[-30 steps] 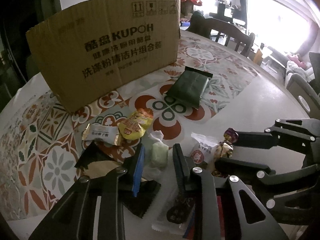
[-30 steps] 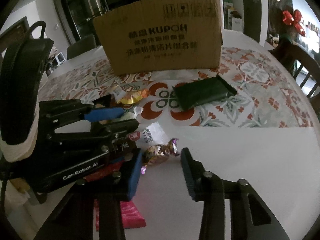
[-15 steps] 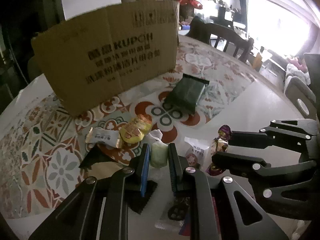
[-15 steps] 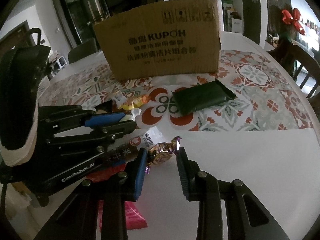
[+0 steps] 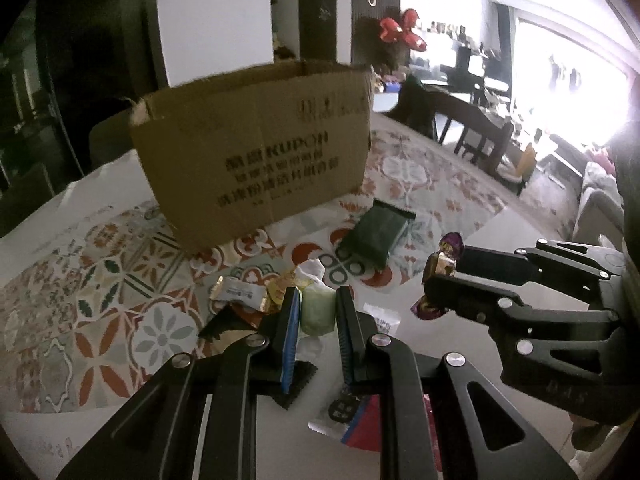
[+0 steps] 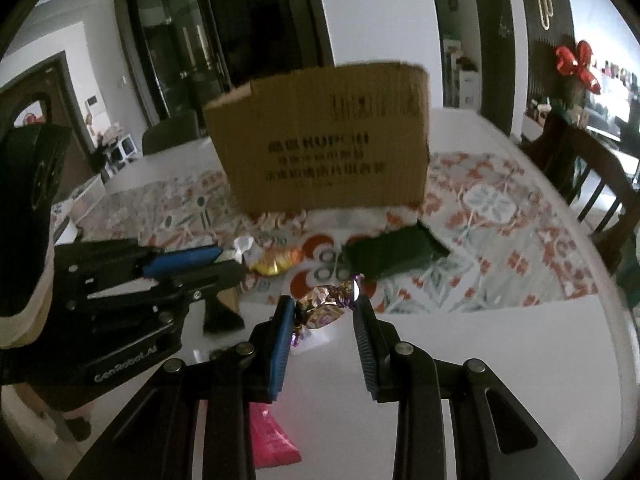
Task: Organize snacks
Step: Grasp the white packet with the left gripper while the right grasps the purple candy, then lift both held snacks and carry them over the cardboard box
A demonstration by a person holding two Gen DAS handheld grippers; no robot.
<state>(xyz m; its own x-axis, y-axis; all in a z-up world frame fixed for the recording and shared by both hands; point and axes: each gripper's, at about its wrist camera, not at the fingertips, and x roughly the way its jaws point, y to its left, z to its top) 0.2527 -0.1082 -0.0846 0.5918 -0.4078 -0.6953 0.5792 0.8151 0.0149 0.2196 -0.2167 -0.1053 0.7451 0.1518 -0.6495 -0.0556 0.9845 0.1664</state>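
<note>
- L gripper (image 5: 318,312): clamped on pale green candy (image 5: 318,311), held off the table (image 5: 460,216) above the near-edge snack pile.
- White-wrapped snack (image 5: 238,294) + yellow packet (image 6: 276,264) lie on patterned mat (image 5: 100,280), just left of that candy.
- Cardboard box (image 5: 256,148) stands open-topped on mat toward far edge.
- Dark green packet (image 5: 376,234) flat on mat, front-right of box.
- R gripper (image 6: 322,308): gripping gold/purple foil candy (image 6: 320,306), lifted clear of tabletop.
- Pink packet (image 6: 272,440) at near edge, under R gripper.

Right tool (image 6: 324,312) clamped on a purple-and-gold foil-wrapped candy (image 6: 320,310). Open brown cardboard box (image 6: 324,140) behind, on the table (image 6: 460,352). Dark green packet (image 6: 394,256) between them.
</note>
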